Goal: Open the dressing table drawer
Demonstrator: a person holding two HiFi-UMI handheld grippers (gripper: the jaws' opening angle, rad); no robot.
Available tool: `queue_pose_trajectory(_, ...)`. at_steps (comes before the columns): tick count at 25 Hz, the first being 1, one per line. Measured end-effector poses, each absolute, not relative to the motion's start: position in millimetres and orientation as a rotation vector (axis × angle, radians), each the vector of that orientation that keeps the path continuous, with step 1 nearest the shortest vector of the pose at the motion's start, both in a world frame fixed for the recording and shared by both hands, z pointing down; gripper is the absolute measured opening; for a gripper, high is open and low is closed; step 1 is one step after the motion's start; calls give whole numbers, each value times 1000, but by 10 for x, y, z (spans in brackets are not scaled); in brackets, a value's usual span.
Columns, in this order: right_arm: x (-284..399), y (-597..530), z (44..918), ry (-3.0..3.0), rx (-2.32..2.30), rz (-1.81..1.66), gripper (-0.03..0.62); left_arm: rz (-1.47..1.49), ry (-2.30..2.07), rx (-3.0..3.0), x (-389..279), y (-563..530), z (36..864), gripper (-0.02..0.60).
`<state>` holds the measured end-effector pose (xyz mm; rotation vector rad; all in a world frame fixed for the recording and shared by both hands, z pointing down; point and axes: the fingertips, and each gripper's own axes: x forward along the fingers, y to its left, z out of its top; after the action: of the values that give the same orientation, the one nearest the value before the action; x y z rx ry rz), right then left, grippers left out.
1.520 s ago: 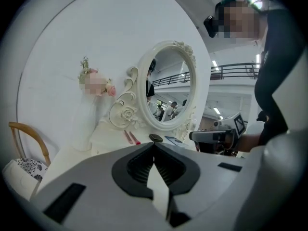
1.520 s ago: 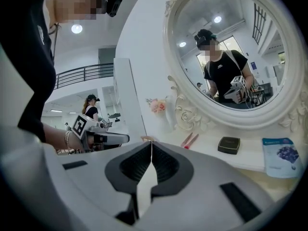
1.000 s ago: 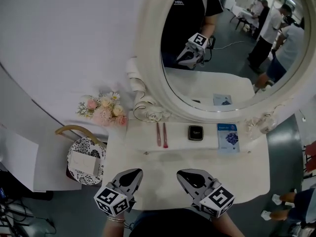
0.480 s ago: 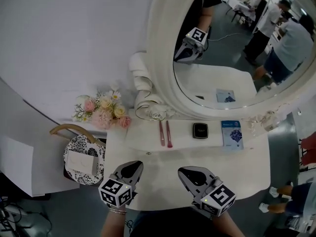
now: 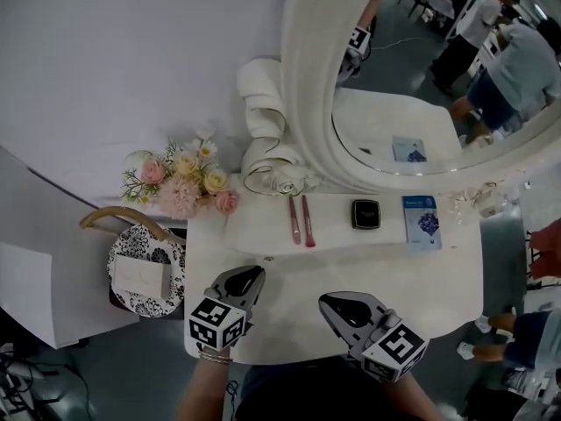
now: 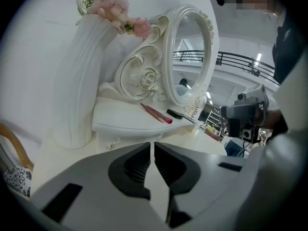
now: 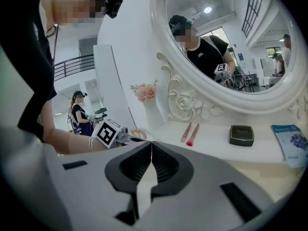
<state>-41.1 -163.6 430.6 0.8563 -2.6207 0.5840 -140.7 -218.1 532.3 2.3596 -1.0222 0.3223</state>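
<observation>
The white dressing table [image 5: 394,296] has a raised shelf [image 5: 263,232] along its back. A small knob [image 5: 266,259] shows on the shelf's front face, and again in the left gripper view [image 6: 110,146]. No drawer front below the table's near edge is visible. My left gripper [image 5: 254,274] hovers over the front left of the top with its jaws shut and empty [image 6: 152,144]. My right gripper [image 5: 326,301] hovers over the front middle, also shut with nothing in it [image 7: 151,143]. Both point toward the shelf.
On the shelf lie two pink brushes [image 5: 301,220], a black compact [image 5: 365,214] and a blue booklet [image 5: 422,222]. A large oval mirror [image 5: 438,77] stands behind, with flowers [image 5: 180,182] at its left. A patterned basket [image 5: 131,248] holding a white box sits beside the table.
Both grippers have sunk a little toward the table top, the left one more. The head view has shifted, so the mirror and shelf sit further right. The jaws stay shut.
</observation>
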Motion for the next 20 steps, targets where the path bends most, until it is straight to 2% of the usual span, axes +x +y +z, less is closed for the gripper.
queue_pose_trajectory(20, -519, -1588, 4456, -2602, 898, 619, 18, 394, -1060, 2407, -1408, -2248, 5474, 18)
